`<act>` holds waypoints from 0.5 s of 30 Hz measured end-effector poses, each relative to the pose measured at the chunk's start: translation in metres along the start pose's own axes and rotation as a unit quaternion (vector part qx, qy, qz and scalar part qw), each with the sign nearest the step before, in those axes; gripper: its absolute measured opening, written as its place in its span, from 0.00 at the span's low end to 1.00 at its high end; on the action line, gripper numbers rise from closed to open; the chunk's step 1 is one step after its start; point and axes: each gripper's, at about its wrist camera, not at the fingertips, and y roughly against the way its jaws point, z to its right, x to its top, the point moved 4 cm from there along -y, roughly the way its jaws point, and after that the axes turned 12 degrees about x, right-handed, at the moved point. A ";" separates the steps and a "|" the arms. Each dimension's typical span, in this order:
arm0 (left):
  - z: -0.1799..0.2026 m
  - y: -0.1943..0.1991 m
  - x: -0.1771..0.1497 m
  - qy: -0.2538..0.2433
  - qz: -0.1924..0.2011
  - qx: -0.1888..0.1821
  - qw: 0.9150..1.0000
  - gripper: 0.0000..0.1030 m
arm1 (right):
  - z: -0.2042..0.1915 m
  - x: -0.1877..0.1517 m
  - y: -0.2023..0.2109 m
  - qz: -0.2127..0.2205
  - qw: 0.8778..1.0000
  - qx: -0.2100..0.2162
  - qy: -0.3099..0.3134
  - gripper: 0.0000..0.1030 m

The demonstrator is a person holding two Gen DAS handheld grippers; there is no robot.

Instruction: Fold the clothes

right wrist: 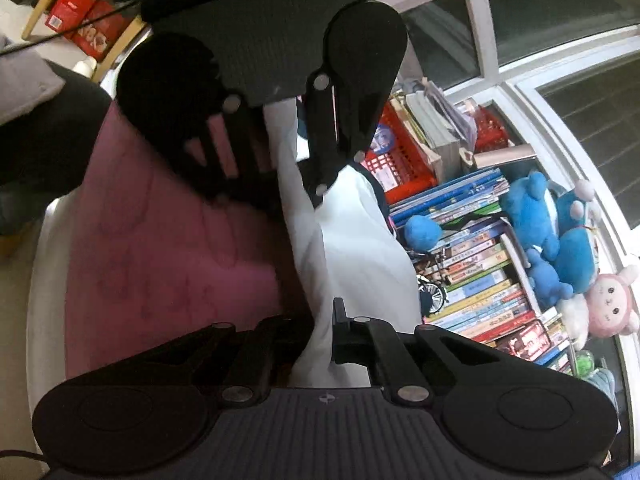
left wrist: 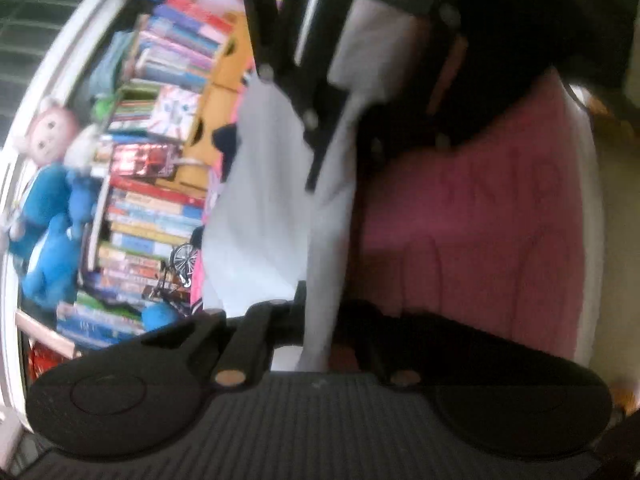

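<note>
Jaws of the left gripper (left wrist: 316,312) were clenched on a fold of the white garment (left wrist: 260,216), low in the centre of the left wrist frame. The right gripper (right wrist: 322,336) likewise pinched the same white cloth at lower centre of its own frame. Each camera saw the other gripper at the top of its frame, gripping the far end of the cloth. Between them the garment hung stretched above a pink bedspread (right wrist: 168,248). Beyond it stood stacked books (right wrist: 476,264), a red basket (right wrist: 404,164), blue plush toys (right wrist: 532,216), a pink doll (right wrist: 612,304) and a white-framed window (right wrist: 484,20).
</note>
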 end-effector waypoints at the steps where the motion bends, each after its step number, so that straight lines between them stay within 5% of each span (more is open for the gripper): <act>1: -0.001 -0.001 -0.001 -0.003 0.003 -0.005 1.000 0.01 | 0.001 -0.005 0.001 -0.011 1.000 0.007 0.004 0.06; 10: -0.002 0.018 -0.013 0.030 0.008 0.002 1.000 0.01 | -0.004 -0.060 0.029 -0.037 0.996 -0.032 0.079 0.11; 15: -0.003 0.020 -0.013 0.037 0.009 0.011 0.999 0.02 | -0.009 -0.059 0.034 -0.036 0.995 -0.046 0.078 0.13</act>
